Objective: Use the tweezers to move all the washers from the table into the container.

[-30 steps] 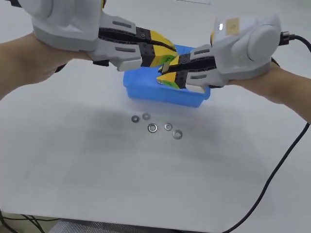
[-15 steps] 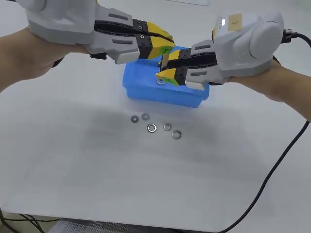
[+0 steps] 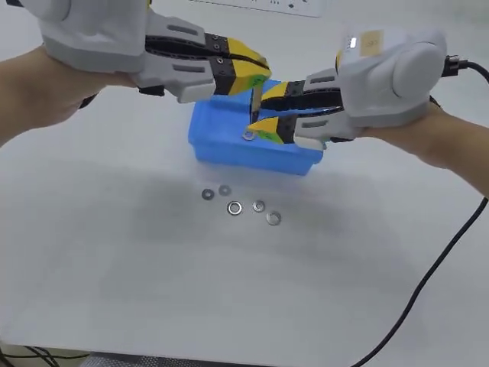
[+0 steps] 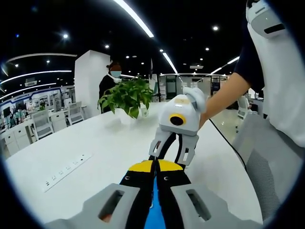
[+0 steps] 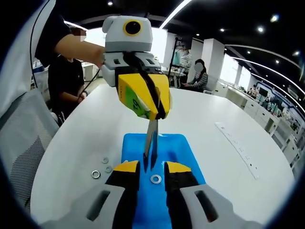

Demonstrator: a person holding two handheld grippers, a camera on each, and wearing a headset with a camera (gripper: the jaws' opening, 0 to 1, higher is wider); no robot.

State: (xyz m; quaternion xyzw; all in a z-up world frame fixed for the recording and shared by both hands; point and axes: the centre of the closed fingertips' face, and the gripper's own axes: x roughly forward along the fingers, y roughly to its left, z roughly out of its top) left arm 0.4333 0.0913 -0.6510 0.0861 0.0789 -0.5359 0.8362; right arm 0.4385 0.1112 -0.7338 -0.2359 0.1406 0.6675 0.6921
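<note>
Left gripper (image 5: 154, 114): jaws clamped on tweezers (image 5: 151, 143)
Right gripper (image 5: 152, 168): jaws apart over container (image 5: 188, 148)
Washers (image 3: 234, 207): five on table (image 3: 153, 267), one on container

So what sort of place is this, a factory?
More likely an open-plan office: strip lights on a dark ceiling, rows of desks and chairs, and a potted plant on the long white table.
</note>
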